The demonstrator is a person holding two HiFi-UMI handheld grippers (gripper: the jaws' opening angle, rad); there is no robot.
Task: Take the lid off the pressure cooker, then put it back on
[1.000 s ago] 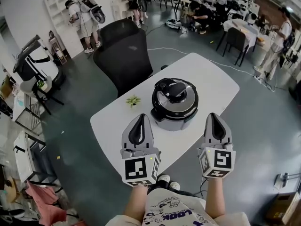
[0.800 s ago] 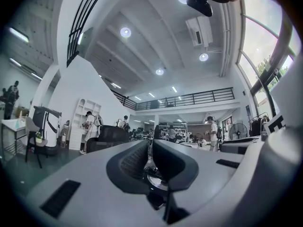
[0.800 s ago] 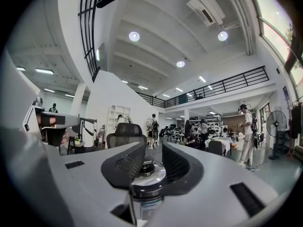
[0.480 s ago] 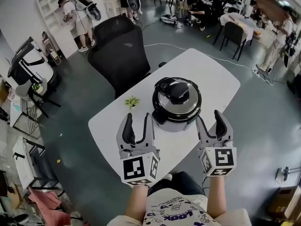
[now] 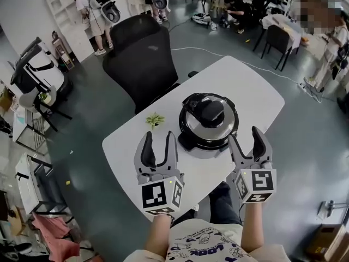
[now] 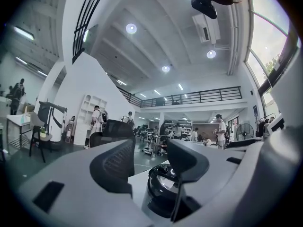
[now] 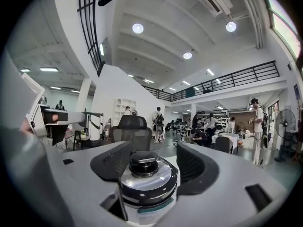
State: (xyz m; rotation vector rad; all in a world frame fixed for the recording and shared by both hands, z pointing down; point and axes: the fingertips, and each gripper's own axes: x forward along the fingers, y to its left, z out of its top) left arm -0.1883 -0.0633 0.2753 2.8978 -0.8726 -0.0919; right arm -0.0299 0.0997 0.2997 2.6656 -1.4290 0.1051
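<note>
The pressure cooker [image 5: 209, 125] stands on the white table [image 5: 256, 94], silver and black, with its lid [image 5: 209, 115] on and a black knob on top. My left gripper [image 5: 158, 144] hovers over the table just left of and nearer than the cooker. Its jaws are opening, with nothing between them. My right gripper [image 5: 246, 141] is at the cooker's near right, jaws also opening and gripping nothing. In the left gripper view, the cooker [image 6: 160, 189] shows past the right finger. In the right gripper view, the cooker [image 7: 147, 186] sits framed between the fingers [image 7: 196, 167], apart from them.
A small green plant [image 5: 154, 119] stands on the table left of the cooker. A black office chair [image 5: 143, 59] is behind the table's far left edge. People, desks and chairs fill the room beyond. The table's near edge lies under my grippers.
Both grippers went from shut to open. Both have edged forward and a little lower, closer to the cooker's sides. The cooker and lid have not moved.
</note>
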